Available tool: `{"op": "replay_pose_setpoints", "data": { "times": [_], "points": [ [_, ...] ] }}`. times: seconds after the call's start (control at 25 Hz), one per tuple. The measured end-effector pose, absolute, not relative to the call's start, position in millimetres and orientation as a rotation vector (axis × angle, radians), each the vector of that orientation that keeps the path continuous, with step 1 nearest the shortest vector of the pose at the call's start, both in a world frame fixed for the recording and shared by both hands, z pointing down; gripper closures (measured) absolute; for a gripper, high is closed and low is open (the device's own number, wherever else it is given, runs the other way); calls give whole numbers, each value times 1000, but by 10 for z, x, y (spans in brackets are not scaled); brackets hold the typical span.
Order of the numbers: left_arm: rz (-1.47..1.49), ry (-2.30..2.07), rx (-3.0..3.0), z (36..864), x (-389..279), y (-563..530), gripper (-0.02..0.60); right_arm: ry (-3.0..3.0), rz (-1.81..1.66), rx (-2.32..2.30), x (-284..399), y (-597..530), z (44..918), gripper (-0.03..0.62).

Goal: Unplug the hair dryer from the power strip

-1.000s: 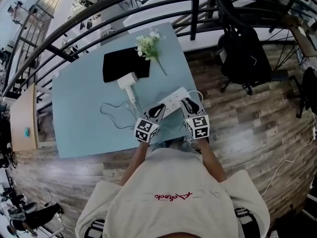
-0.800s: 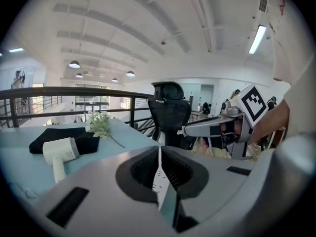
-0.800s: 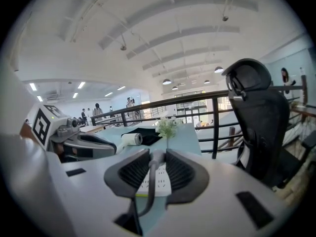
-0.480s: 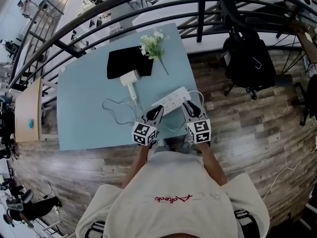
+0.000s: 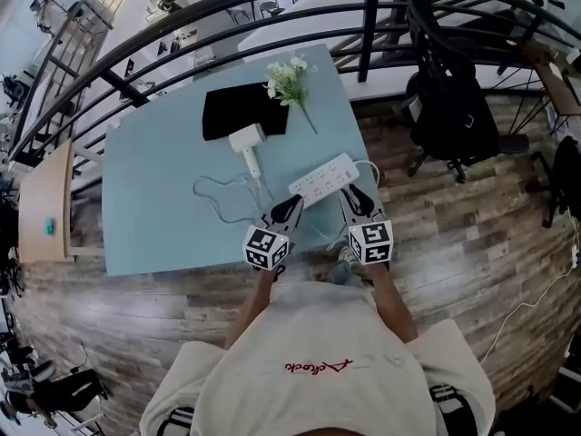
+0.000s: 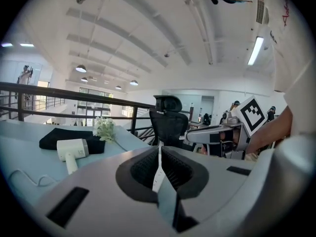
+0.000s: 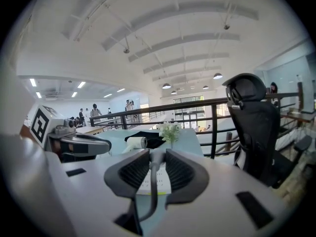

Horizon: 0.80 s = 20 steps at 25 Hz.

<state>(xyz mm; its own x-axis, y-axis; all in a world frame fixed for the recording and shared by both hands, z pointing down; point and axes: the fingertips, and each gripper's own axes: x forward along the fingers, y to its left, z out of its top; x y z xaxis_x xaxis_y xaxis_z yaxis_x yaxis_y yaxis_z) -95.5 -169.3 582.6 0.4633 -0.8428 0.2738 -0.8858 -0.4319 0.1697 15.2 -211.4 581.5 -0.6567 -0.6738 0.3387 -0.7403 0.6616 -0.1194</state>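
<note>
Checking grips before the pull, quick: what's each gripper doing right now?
Left gripper: closed on a thin white cord, as far as can be told.
Right gripper: closed on a thicker grey cord.

On my feed I count one table [image 5: 154, 203], one dryer [image 5: 247, 140], one strip [image 5: 324, 179], one black cloth [image 5: 227, 110], one bunch of flowers [image 5: 289, 78], one railing [image 5: 371, 25], and one chair [image 5: 449, 98] for certain. Two cords: the dryer cord [image 5: 207, 192] and the strip cord [image 5: 367, 168]. Two grippers: the left gripper [image 5: 291, 203] and the right gripper [image 5: 353, 194]. People [image 7: 94, 111] far off are too small to count.
</note>
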Motion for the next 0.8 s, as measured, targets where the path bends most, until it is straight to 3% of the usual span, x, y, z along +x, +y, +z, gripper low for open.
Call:
{"op": "replay_pose_setpoints", "data": {
  "times": [0.8],
  "points": [
    [137,-1388,2553,5536,-1372,-445,558,-2565,299,1330,-107,-706,5507,480]
  ]
}}
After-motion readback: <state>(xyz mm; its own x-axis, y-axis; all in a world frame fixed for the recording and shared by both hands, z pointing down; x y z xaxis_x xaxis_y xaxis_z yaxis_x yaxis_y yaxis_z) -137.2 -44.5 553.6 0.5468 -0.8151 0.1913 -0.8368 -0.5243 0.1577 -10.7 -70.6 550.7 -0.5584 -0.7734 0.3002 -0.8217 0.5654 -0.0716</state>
